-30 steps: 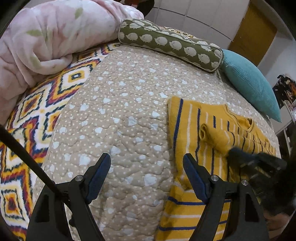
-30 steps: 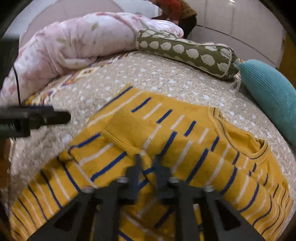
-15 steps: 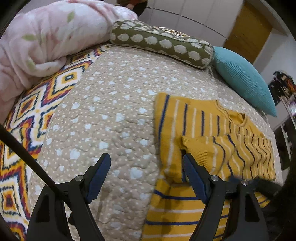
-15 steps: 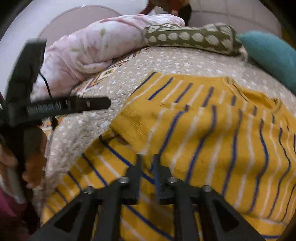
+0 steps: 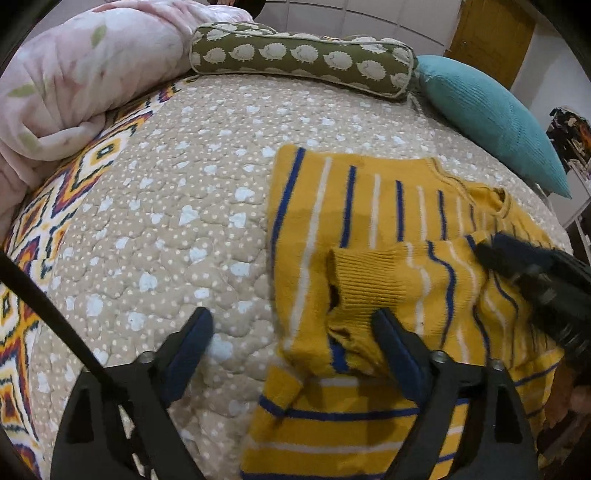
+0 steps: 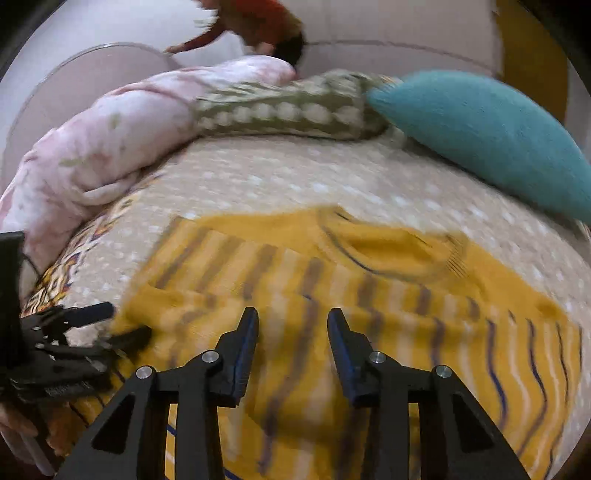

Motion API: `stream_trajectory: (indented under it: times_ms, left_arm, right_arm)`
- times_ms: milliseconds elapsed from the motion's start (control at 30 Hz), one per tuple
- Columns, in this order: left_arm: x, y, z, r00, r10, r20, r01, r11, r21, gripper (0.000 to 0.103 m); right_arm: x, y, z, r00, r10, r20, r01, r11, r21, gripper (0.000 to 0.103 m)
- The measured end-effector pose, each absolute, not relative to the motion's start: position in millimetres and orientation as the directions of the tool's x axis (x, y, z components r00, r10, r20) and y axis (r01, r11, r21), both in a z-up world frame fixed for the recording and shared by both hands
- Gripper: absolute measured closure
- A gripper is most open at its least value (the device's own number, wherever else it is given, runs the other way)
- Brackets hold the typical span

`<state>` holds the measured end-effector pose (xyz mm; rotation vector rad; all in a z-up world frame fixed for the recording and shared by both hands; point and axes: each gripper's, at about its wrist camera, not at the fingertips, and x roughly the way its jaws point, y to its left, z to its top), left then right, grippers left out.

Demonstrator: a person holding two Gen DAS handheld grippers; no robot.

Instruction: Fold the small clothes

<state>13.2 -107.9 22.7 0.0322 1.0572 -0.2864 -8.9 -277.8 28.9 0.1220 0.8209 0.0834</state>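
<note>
A small yellow sweater (image 5: 369, 206) with blue and white stripes lies on the beige dotted quilt (image 5: 177, 192). One sleeve, with a ribbed cuff (image 5: 365, 280), is folded across its body. My left gripper (image 5: 291, 332) is open and empty, its right finger beside the cuff. My right gripper (image 6: 291, 332) is open and empty just above the sweater (image 6: 369, 302); that view is blurred. The right gripper also shows in the left wrist view (image 5: 532, 273), over the sleeve.
A pink blanket (image 5: 74, 74) is heaped at the back left. A green patterned bolster (image 5: 303, 59) and a teal cushion (image 5: 491, 118) lie along the back. A zigzag-patterned cover (image 5: 40, 236) runs down the left side. A person (image 6: 258, 29) leans over behind the bed.
My right gripper has opened and let go of the sleeve, which now lies folded over the body. The left gripper has shifted nearer the sweater's cuff.
</note>
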Motion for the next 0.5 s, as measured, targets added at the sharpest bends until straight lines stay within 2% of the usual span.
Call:
stream_trajectory:
  times_ms: [100, 200, 367, 433, 500]
  left_arm:
    - [15, -107, 20, 0.455, -0.223, -0.862, 0.239, 0.963, -0.122, 0.012]
    - [14, -108, 21, 0.465, -0.216, -0.858, 0.244, 0.963, -0.11, 0.012]
    - [13, -107, 22, 0.471, -0.218, -0.855, 0.252, 0.962, -0.106, 0.012]
    - [12, -108, 23, 0.469, -0.217, -0.856, 0.249, 0.962, -0.107, 0.012]
    - [8, -106, 26, 0.468, -0.218, -0.857, 0.25, 0.962, -0.109, 0.012]
  right_arm:
    - [11, -244, 6, 0.604, 0.008, -0.797, -0.063, 0.997, -0.038, 0.06]
    - [18, -236, 6, 0.647, -0.059, -0.76, -0.04, 0.993, -0.112, 0.06]
    - [6, -259, 25, 0.649, 0.034, -0.76, 0.017, 0.998, 0.059, 0.06]
    - [-11, -266, 30, 0.643, 0.063, -0.763, 0.02, 0.995, 0.099, 0.056]
    - [-36, -274, 36, 0.632, 0.091, -0.77, 0.025, 0.99, 0.137, 0.045]
